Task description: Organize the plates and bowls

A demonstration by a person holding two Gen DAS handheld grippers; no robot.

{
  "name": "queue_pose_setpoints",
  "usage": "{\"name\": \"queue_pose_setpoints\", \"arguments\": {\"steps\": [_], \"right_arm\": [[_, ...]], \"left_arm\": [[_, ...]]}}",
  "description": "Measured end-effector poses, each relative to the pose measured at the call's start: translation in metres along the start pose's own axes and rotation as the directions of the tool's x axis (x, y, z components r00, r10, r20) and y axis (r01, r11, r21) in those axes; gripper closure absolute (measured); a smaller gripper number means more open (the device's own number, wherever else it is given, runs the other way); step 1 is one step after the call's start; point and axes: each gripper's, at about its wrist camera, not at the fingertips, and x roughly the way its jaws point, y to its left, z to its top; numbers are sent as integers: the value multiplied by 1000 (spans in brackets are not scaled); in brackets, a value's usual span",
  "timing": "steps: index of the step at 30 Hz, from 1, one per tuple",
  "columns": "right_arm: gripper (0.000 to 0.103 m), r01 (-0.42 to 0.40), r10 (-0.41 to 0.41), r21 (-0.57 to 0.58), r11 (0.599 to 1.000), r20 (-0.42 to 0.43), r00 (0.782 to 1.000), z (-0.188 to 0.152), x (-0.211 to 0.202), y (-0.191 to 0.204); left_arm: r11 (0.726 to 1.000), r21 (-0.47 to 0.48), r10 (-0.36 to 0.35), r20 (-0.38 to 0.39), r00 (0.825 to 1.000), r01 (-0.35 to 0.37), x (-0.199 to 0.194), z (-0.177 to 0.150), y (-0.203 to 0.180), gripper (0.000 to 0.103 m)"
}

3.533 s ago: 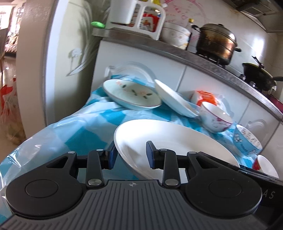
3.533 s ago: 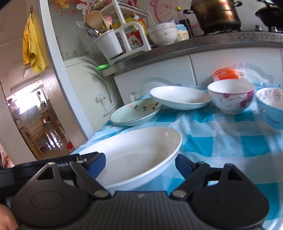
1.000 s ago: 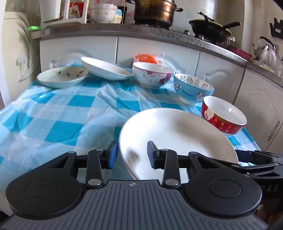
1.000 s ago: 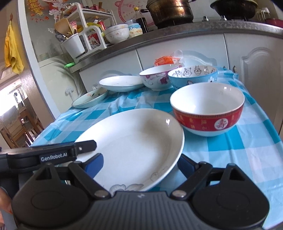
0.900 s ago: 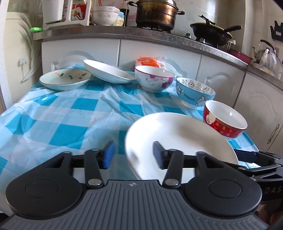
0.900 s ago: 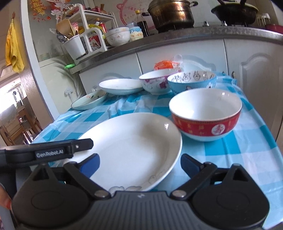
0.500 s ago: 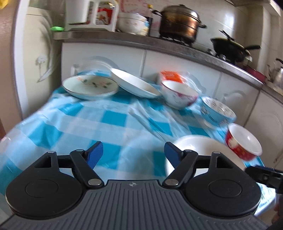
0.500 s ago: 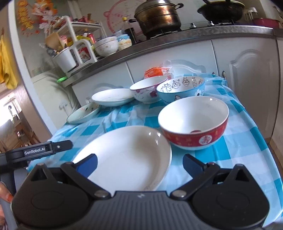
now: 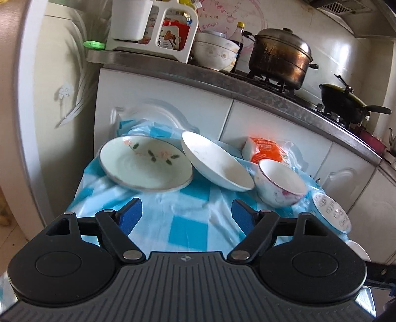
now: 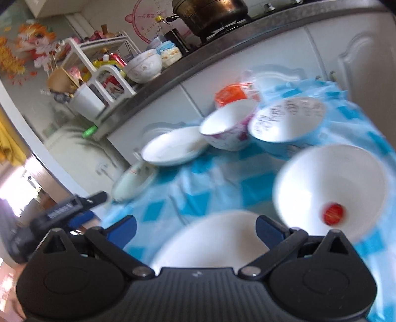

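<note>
I find almost nothing I can read for certain. The pink wall decal (image 9: 212, 19) above the counter carries small pink lettering, too fine for me to make out. The orange packet (image 9: 268, 151) on the checked cloth has a pale printed panel, with wording too small to read. The blue bowl (image 10: 287, 116) shows dark printed marks inside its rim, smeared by blur. A white label strip (image 10: 61, 209) on a black housing at the left of the right wrist view has lettering, also blurred. The white bowl (image 10: 329, 188) holds a round red seal (image 10: 333, 213); I cannot tell its character.
</note>
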Motion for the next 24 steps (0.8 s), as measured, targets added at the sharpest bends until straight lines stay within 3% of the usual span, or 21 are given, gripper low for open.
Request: {"name": "queue_pose_setpoints", "arguments": {"steps": [4,11,15,21,24], "right_arm": [[1,-73,73,93,993,-5,997,23,31,6],[9,-114,119,219,969,-9,993,53,95,3],[13,-78,82,194,978,-12,997,68,128,6],[18,-48,56,174,984,-39,998,74,169,4],[18,-50,58,174,983,-41,997,74,184,0]], "left_arm": [[1000,-12,3,-24,1000,-3,28,23,8,9],[996,-85,-43,-74,996,36,80,57,16,16],[984,-165,-85,-134,987,63,118,73,24,25],[985,-165,-69,-165,984,42,161,80,23,43],[989,-144,-62,-161,985,39,176,82,19,46]]}}
